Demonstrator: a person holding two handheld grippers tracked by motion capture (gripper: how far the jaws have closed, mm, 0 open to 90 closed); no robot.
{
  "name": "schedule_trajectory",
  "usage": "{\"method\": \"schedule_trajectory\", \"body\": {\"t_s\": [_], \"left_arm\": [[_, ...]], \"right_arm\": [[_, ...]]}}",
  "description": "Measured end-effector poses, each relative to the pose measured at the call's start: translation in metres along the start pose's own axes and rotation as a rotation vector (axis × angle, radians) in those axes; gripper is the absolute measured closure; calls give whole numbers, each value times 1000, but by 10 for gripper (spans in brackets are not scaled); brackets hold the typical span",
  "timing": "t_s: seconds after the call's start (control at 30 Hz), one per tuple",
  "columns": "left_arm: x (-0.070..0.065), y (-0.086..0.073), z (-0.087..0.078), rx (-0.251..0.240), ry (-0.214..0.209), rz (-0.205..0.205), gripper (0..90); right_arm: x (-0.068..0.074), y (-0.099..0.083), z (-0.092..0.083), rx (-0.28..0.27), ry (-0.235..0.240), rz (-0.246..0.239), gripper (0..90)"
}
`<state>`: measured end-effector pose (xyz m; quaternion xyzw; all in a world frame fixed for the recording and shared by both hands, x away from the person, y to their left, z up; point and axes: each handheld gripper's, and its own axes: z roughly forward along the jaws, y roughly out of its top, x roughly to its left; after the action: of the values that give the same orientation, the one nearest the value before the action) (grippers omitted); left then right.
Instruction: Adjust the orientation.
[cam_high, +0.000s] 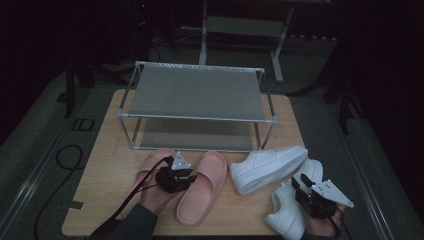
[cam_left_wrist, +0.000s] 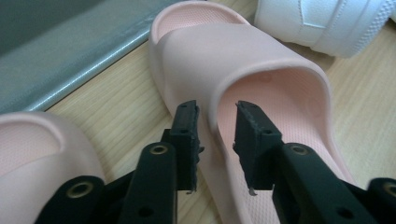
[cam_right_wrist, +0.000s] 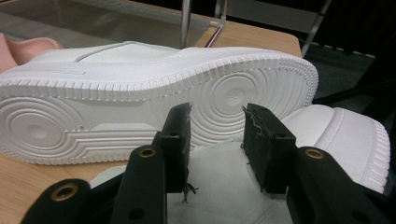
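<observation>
Straddling the side wall of the right pink slipper (cam_left_wrist: 243, 70), the left gripper (cam_left_wrist: 217, 135) has its jaws partly open, one pad outside the wall and one inside over the footbed; pads look apart from the rubber, so released, not clamped. That slipper lies on the wooden table (cam_high: 107, 165) in front of the shoe rack (cam_high: 195, 92), with the other pink slipper (cam_high: 152, 160) just beside it on the left under the person's left hand (cam_high: 155, 197). The right gripper (cam_right_wrist: 217, 140) is also part open, jaws hanging over the opening of the near white sneaker (cam_right_wrist: 345, 135), gripping nothing that can be seen. The second white sneaker (cam_right_wrist: 140, 98) lies on its side just beyond, sole toward the right gripper view, with a small embossed mark in the sole's round tread, too small to read. Floor by the table shows "ID" (cam_high: 82, 124).
</observation>
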<state>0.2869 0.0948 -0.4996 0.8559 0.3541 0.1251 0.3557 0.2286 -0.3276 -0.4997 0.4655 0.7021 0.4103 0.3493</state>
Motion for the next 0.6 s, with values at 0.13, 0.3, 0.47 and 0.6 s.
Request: {"method": "schedule_trajectory", "body": {"t_s": [0.13, 0.3, 0.47, 0.6], "left_arm": [[0, 1, 6, 5, 15, -14, 732], [0, 1, 5, 19, 26, -27, 800], [-2, -3, -5, 36, 57, -2, 832], [0, -10, -12, 43, 78, -16, 841]], "right_arm": [[0, 0, 0, -1, 0, -1, 609], [0, 0, 0, -1, 1, -1, 608], [0, 0, 0, -1, 2, -3, 608], [0, 0, 0, 0, 1, -3, 608]]}}
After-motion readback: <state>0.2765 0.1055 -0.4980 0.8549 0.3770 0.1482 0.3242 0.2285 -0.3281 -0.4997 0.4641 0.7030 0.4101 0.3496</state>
